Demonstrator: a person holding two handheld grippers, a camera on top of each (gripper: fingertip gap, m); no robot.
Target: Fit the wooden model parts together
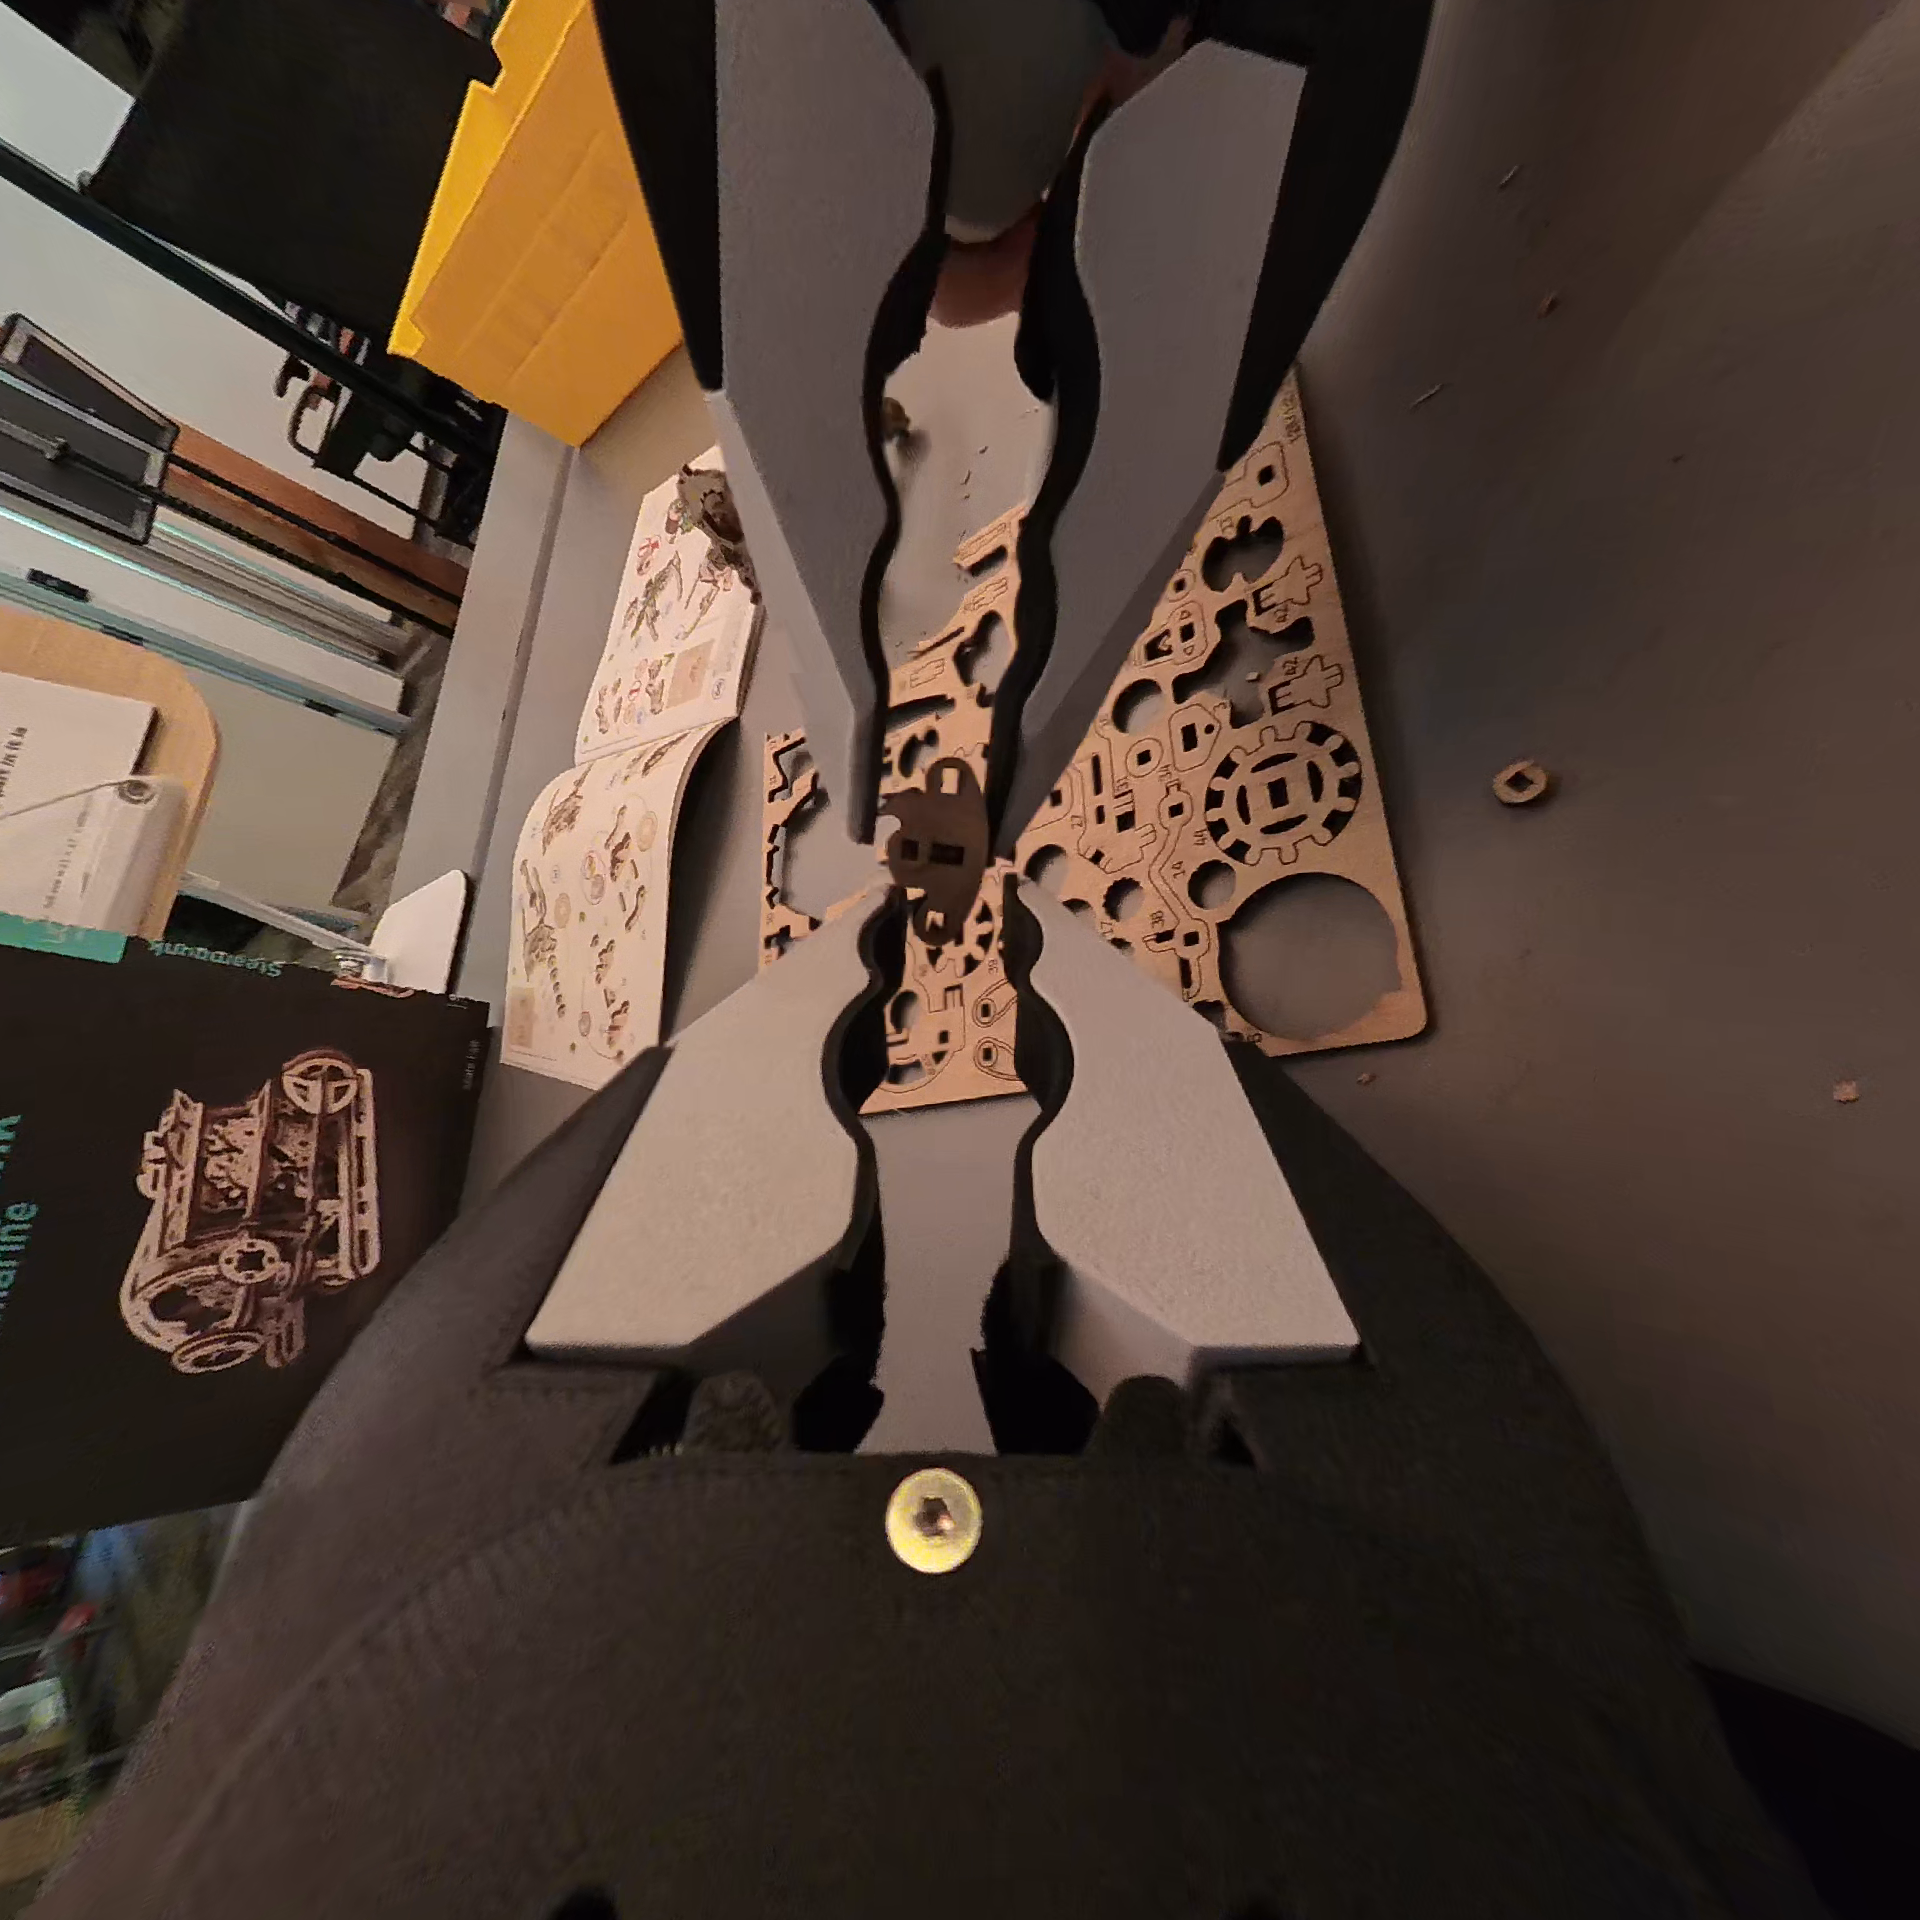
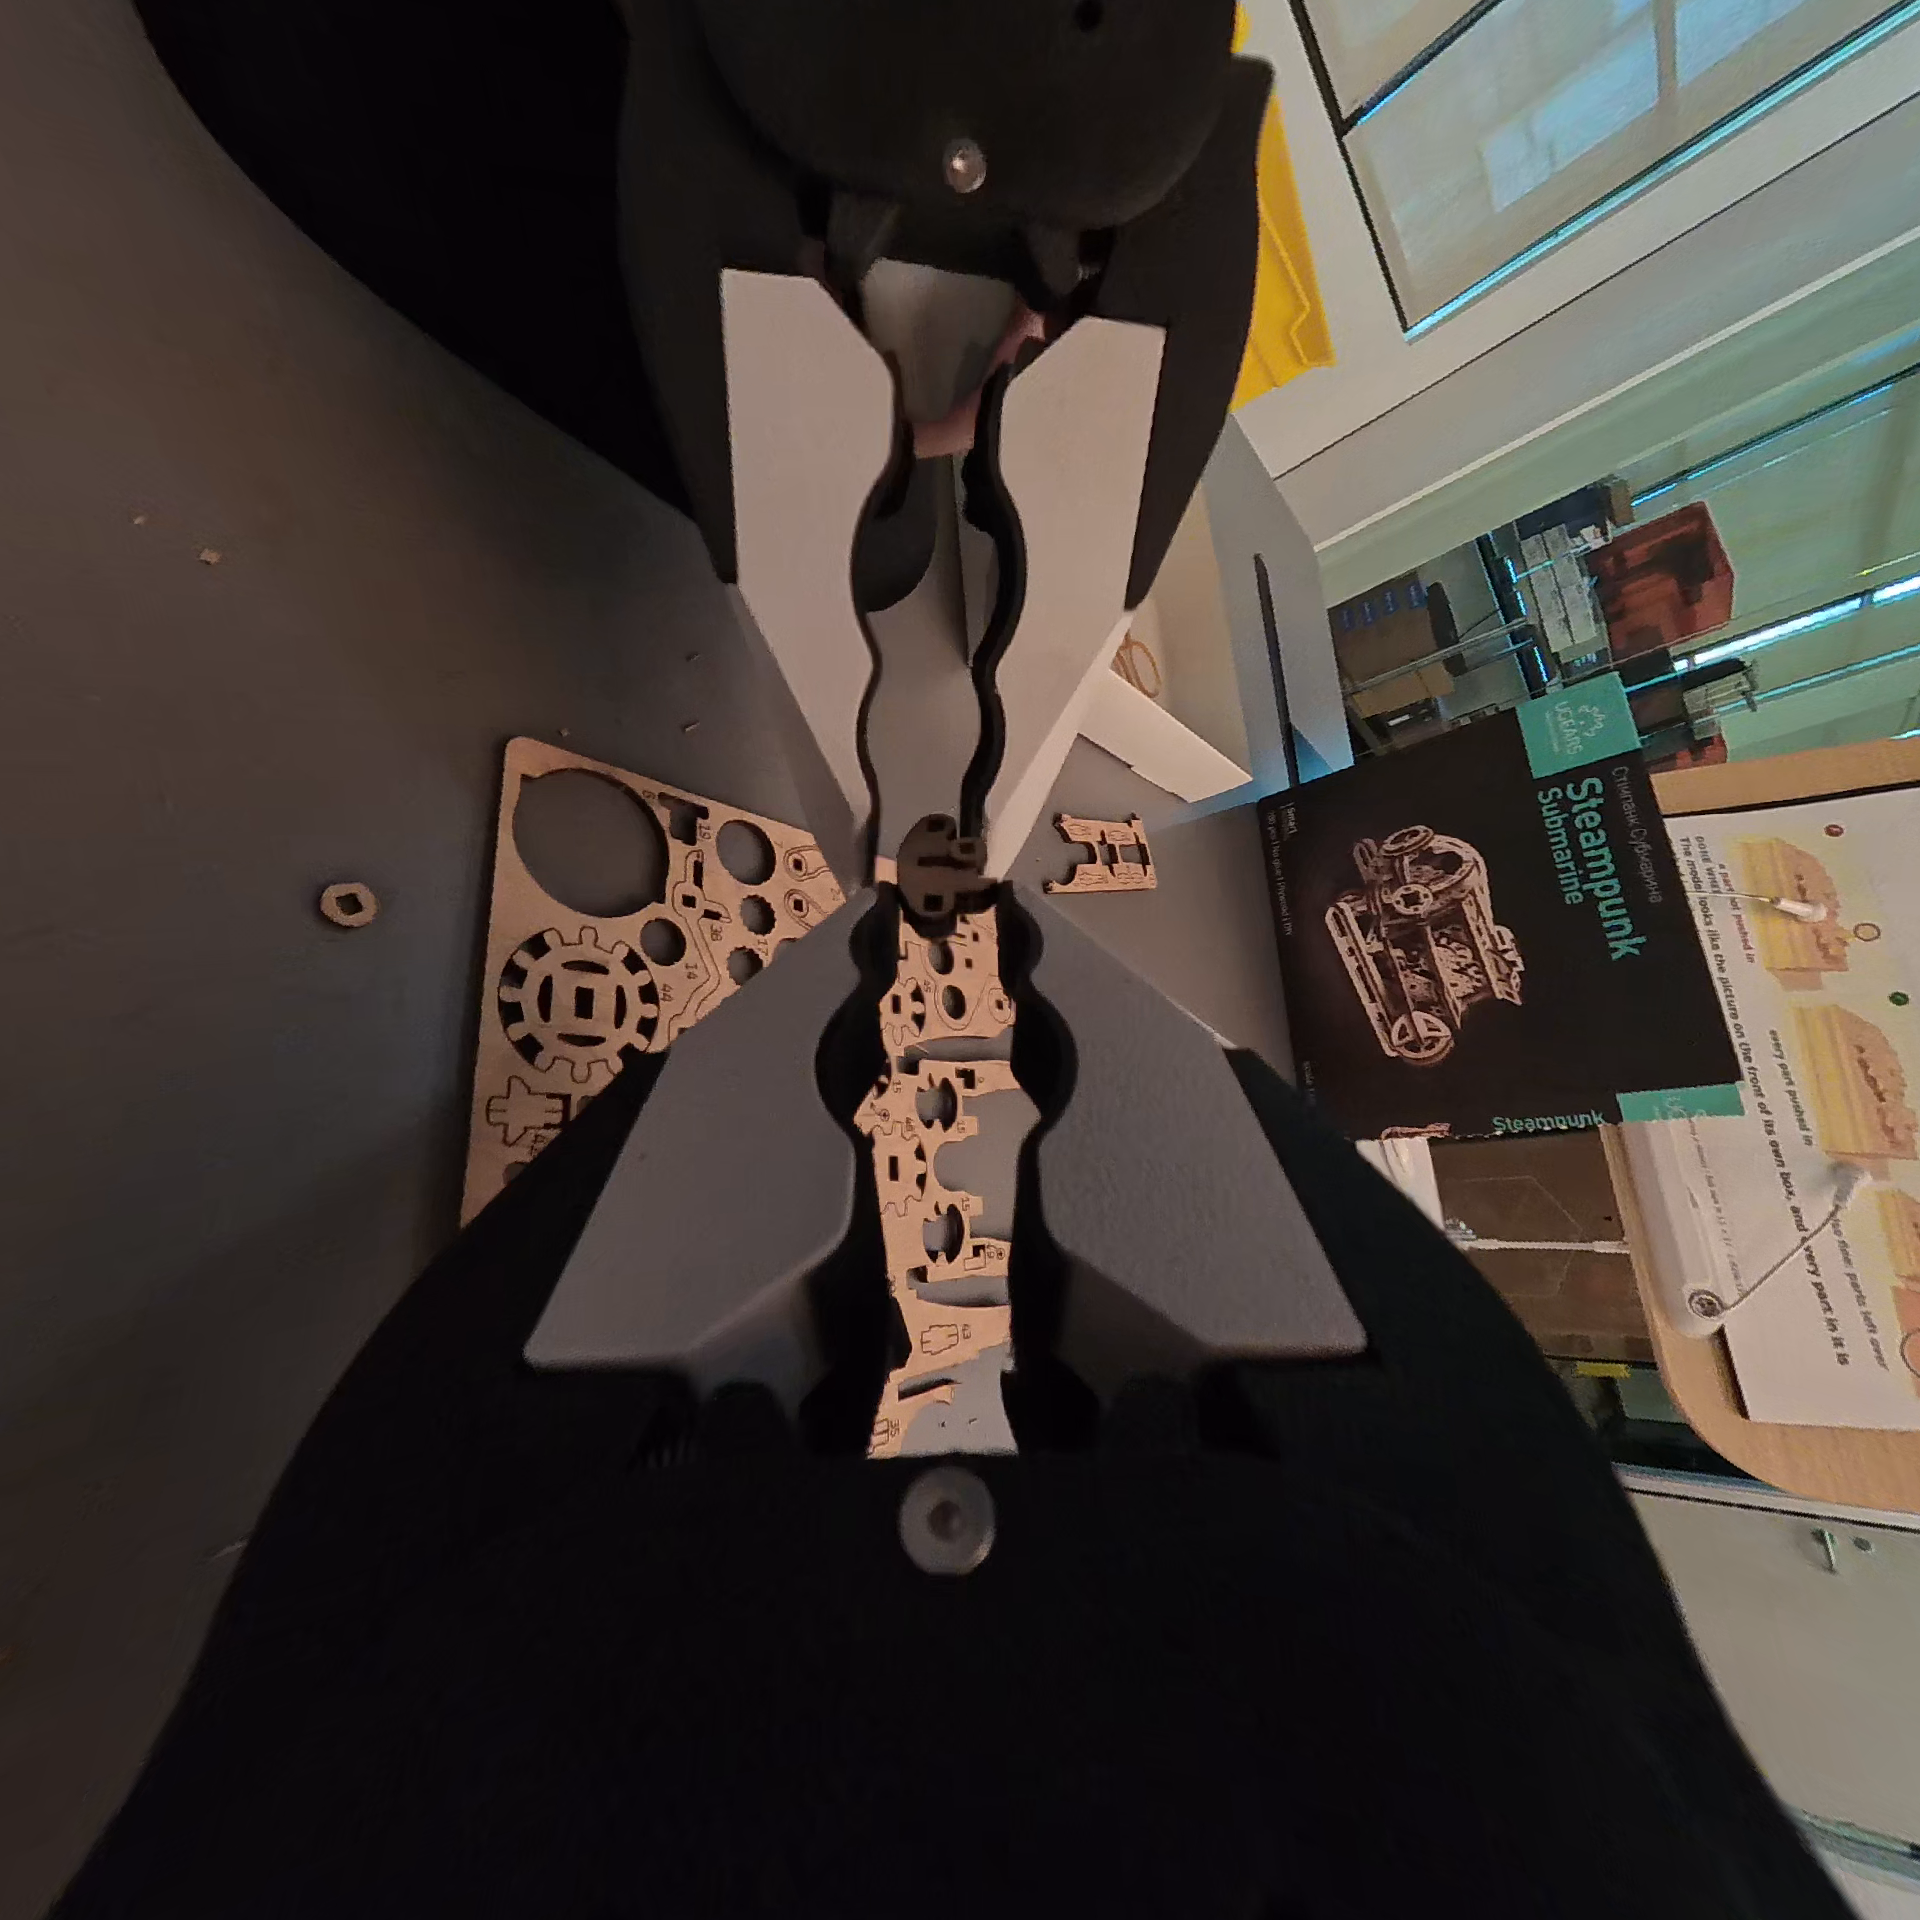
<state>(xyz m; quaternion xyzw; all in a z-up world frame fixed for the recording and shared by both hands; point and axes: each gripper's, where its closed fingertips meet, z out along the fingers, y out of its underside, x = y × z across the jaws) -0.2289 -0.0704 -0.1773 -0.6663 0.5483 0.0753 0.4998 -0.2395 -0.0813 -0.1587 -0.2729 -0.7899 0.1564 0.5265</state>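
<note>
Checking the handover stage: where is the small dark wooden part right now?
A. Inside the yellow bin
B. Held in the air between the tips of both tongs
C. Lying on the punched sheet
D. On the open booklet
B: the small wooden part sits between the meeting tips of the left tongs and right tongs, above the punched sheet.

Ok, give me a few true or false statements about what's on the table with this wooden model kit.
1. The left gripper and right gripper meet tip to tip at a small dark wooden part. True.
2. The laser-cut wooden sheet has every piece in place. False: several cut-outs are empty.
3. The instruction booklet is closed. False: it lies open beside the sheet.
4. The small wooden ring lies on the bare grey table, off the sheet. True.
</note>
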